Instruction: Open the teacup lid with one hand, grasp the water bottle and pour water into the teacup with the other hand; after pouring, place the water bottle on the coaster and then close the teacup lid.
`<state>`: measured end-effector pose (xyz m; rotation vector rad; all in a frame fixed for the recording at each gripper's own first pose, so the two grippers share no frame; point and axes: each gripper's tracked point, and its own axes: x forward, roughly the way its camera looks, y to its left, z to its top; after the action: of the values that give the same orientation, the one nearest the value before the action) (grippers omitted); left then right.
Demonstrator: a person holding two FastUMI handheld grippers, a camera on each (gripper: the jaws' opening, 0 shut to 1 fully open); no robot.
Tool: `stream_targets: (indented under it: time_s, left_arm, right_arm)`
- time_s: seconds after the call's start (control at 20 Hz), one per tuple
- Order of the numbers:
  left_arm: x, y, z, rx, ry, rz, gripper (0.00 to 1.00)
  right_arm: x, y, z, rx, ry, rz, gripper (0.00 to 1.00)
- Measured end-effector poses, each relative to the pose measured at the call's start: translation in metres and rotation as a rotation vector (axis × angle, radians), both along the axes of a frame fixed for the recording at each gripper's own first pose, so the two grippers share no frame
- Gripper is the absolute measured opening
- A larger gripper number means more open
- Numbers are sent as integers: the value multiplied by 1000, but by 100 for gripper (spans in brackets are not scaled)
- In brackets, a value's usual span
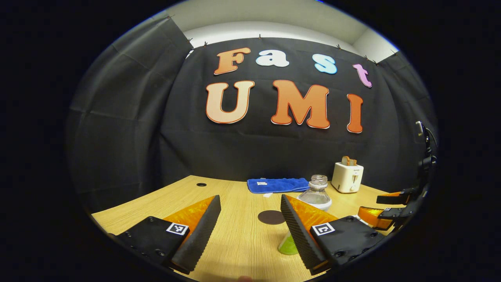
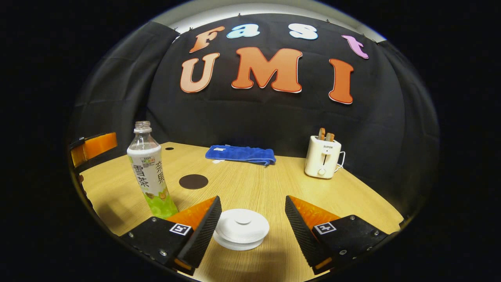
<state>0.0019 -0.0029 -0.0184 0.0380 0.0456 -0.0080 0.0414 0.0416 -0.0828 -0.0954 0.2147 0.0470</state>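
A clear water bottle (image 2: pixel 150 172) with a white and green label and no cap stands upright on the table (image 2: pixel 250 176). In the left gripper view my left gripper (image 1: pixel 249 197) is open; the bottle (image 1: pixel 315 195) rises behind its right finger, its green base peeking into the gap. The round dark coaster (image 1: pixel 271 217) lies just beyond. My right gripper (image 2: pixel 252 199) is open, its fingers on either side of the white teacup lid (image 2: pixel 241 229), which sits on the cup and hides its body. Neither pad touches the lid. The coaster (image 2: pixel 193 181) lies right of the bottle.
A folded blue cloth (image 2: pixel 240 154) lies at the back of the table, and a white toaster (image 2: pixel 323 160) stands at the back right. My right gripper (image 1: pixel 370 205) shows at the right edge of the left gripper view. An orange finger (image 2: pixel 96 145) of the left gripper appears far left.
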Motion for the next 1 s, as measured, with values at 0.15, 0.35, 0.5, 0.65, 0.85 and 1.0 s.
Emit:
stream_targets:
  time_s: [0.15,0.35,0.5,0.65,0.85,1.0]
  left_arm:
    - [1,1,-1,4,2,3,99]
    - [1,2,-2,3,4,6,99]
    - [1,2,-3,1,8,6,99]
    - [1,2,-3,1,10,5,99]
    - [1,2,-6,5,13,6,99]
    - [1,2,-7,9,17,5,99]
  right_arm:
    - [7,6,-7,7,15,9,98]
    - [11,8,-21,-11,49,13,91]
    - [13,9,-26,-8,63,15,80]
    - [14,9,-30,-10,75,16,69]
    - [15,13,-36,-8,91,24,55]
    - [17,14,-36,-9,89,28,45]
